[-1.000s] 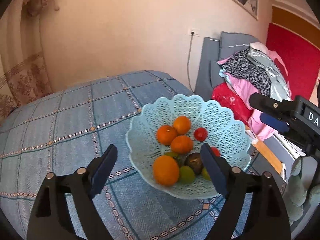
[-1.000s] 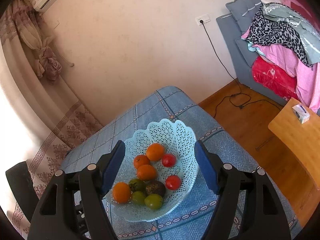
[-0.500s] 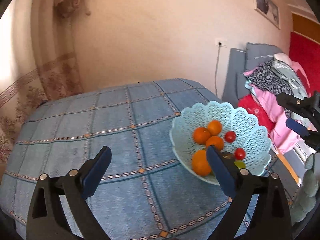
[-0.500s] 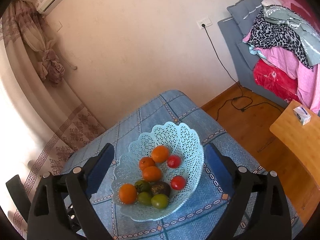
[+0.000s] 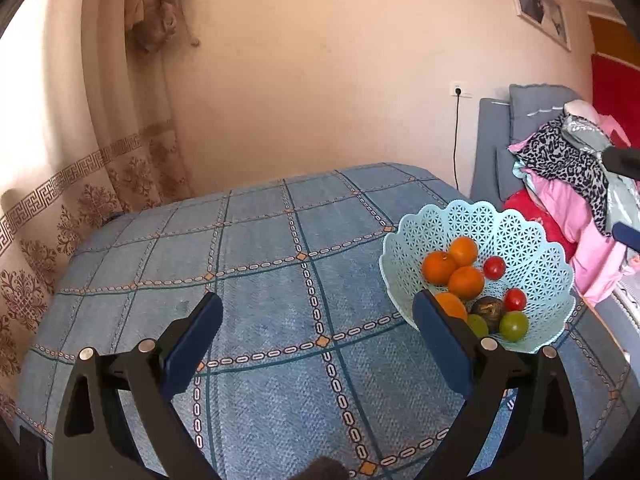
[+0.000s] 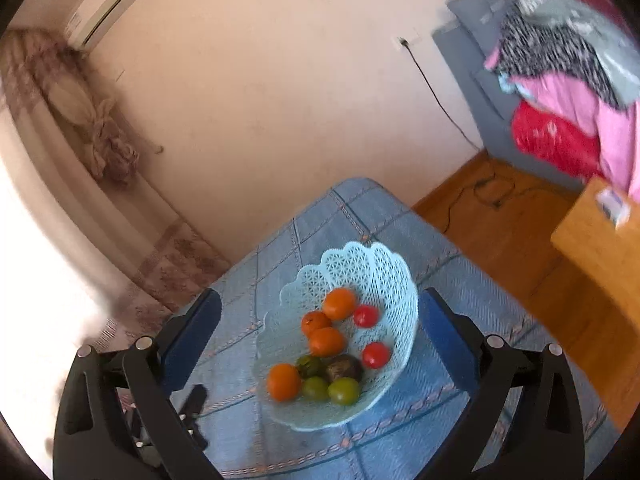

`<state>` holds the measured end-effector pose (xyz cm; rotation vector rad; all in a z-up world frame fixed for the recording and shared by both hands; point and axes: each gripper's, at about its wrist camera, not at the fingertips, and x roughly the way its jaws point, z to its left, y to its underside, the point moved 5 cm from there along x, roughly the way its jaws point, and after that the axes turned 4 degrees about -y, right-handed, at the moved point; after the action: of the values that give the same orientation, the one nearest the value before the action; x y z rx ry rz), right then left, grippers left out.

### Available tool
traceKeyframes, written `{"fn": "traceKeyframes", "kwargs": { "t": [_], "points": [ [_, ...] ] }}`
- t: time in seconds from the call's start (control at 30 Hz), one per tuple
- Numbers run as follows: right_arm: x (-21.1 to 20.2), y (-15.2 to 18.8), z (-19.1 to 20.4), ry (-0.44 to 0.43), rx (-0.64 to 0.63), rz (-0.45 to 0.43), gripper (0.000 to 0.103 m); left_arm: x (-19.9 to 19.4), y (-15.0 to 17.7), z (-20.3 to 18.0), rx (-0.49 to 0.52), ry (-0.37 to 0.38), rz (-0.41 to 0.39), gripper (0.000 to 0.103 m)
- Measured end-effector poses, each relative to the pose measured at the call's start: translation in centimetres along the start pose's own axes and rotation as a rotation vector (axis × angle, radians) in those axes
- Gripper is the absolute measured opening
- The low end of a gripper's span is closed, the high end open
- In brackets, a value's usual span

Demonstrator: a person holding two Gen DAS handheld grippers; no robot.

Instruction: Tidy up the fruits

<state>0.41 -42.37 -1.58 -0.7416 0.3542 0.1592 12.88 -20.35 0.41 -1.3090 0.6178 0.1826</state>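
No lettering reads anywhere; the small box (image 6: 614,204) seems too blurred.

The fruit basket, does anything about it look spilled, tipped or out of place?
Nothing stands out. The light blue lattice basket sits upright on the blue patterned cloth, with oranges, red tomatoes and green fruits all inside; none lies on the cloth.

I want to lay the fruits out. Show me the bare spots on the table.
Free: the blue tablecloth from the basket across to the curtain side, and the strip in front of the basket. Crowded: the basket itself, near the table's right edge.
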Motion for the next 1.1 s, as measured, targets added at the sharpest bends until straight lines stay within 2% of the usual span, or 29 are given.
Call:
{"fn": "traceKeyframes", "kwargs": {
  "t": [0.17,0.2,0.37,0.6,0.87,1.1],
  "points": [
    [-0.9,1.5,1.1,0.036,-0.118,0.007,0.100,-0.8,-0.3,0.1,-0.005,0.010,-0.024,0.095],
    [-0.9,2.0,1.3,0.047,-0.150,0.012,0.100,-1.0,-0.3,0.1,-0.005,0.010,-0.030,0.098],
    [0.3,4.6,2.2,0.089,-0.299,0.075,0.100,-0.8,0.0,0.3,-0.007,-0.005,-0.020,0.098],
    [1.0,6.2,3.4,0.170,-0.475,0.024,0.100,-0.1,0.3,0.2,0.020,-0.052,-0.024,0.098],
    [2.6,7.8,3.8,0.158,-0.536,0.078,0.100,0.0,0.7,0.4,0.014,-0.053,-0.022,0.098],
    [3.0,8.0,3.5,0.160,-0.529,0.092,0.100,0.4,1.0,0.2,0.020,-0.052,-0.010,0.098]
  ]
}}
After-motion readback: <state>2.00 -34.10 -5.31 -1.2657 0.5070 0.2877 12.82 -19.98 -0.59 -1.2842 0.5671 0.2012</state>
